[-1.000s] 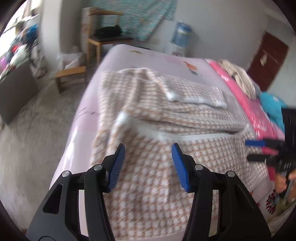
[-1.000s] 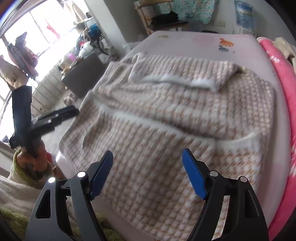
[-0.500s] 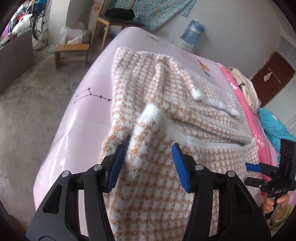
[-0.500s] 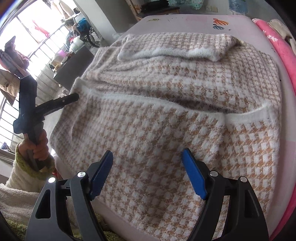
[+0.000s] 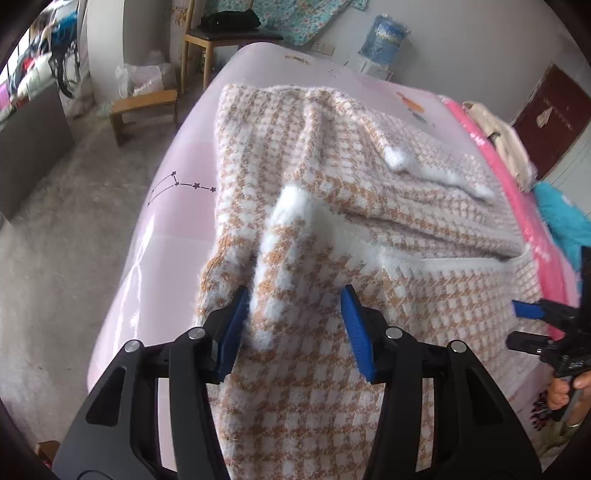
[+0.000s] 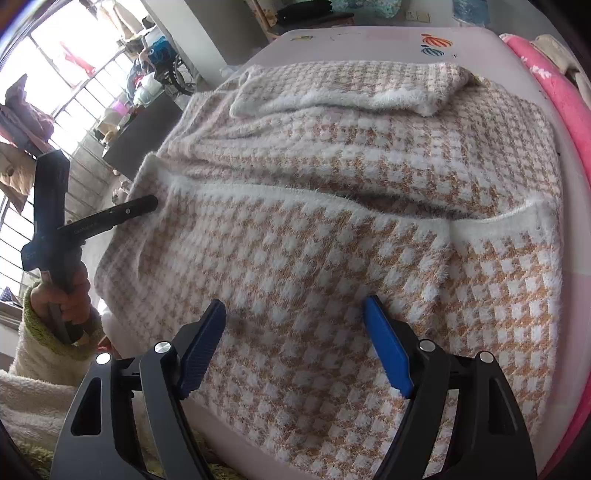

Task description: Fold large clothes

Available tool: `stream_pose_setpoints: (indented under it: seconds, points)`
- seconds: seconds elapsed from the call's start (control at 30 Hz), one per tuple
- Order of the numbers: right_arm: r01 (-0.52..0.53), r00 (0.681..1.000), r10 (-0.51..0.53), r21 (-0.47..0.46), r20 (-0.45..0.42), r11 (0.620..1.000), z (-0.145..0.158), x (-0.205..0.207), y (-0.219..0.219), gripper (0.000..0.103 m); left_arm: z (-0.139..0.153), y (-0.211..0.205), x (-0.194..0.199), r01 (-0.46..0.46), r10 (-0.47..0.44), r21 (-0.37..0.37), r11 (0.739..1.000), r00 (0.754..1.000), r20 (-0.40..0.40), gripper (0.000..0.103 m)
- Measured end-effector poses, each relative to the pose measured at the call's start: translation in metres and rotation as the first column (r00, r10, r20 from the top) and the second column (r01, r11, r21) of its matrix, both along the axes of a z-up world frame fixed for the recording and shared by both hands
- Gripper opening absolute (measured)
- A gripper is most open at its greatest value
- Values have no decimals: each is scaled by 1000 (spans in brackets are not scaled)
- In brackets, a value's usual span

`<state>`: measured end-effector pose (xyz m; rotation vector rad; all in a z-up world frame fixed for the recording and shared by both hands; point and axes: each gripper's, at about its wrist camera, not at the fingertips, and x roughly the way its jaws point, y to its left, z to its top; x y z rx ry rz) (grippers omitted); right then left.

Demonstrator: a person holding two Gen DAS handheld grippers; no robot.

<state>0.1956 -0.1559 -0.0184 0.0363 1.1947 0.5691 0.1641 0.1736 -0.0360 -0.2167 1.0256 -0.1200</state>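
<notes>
- Garment (image 5: 369, 206): fuzzy knit in a tan-and-white houndstooth check with white trim, lying spread over the pink bed (image 5: 177, 221); its near edge hangs over the bed's side.
- One sleeve (image 6: 332, 92) is folded across the far part of the garment (white cuff edge visible).
- A raised ridge of fabric with white trim stands up at the garment's left edge, in the left wrist view.
- Left gripper (image 5: 293, 325): jaws part-spread and just closing a little, straddling that ridge; the left pad touches the fabric edge, the right pad is clear of it, no pinch.
- Right gripper (image 6: 295, 343): jaws spread wide over the near part of the garment; nothing between the pads.
- Left hand (image 6: 62, 299) grips its tool's handle, green cuff at the wrist.
- Surroundings: wooden chair (image 5: 221, 33), low stool (image 5: 144, 107), water bottle (image 5: 384, 37) at the far wall, bright pink blanket (image 6: 554, 92) along the bed's right side.
</notes>
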Motion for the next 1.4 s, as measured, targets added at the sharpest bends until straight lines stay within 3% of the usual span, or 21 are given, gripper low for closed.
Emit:
stream_pose_setpoints:
  seconds: [0.23,0.4,0.47,0.6,0.83,1.17,1.4]
  points:
    - [106,994,-108,70,29,992,15,-13,-41,75,1,-28,-1,-2,3,186,982,1000,-4,47]
    - [256,960,-264,92,89,962,35,-20,-96,75,3,-43,1,-6,4,278,961,1000,7,47]
    - [310,942,-319,92,100,946,37,-17,-115,69,4,-47,3,-10,8,301,954,1000,7,47]
    - [345,929,-353,81,110,935,32,-5,-125,60,5,-53,7,-14,13,325,945,1000,4,47]
    - [328,937,-331,51,111,943,17,21,-118,49,5,-54,8,-26,29,327,945,1000,-5,47]
    - [333,939,-336,46,78,942,14,4,-125,44,5,-54,9,-35,39,320,947,999,-7,47]
    - [368,924,-374,80,79,926,12,22,-137,44,4,-53,9,-37,41,316,948,999,-5,47]
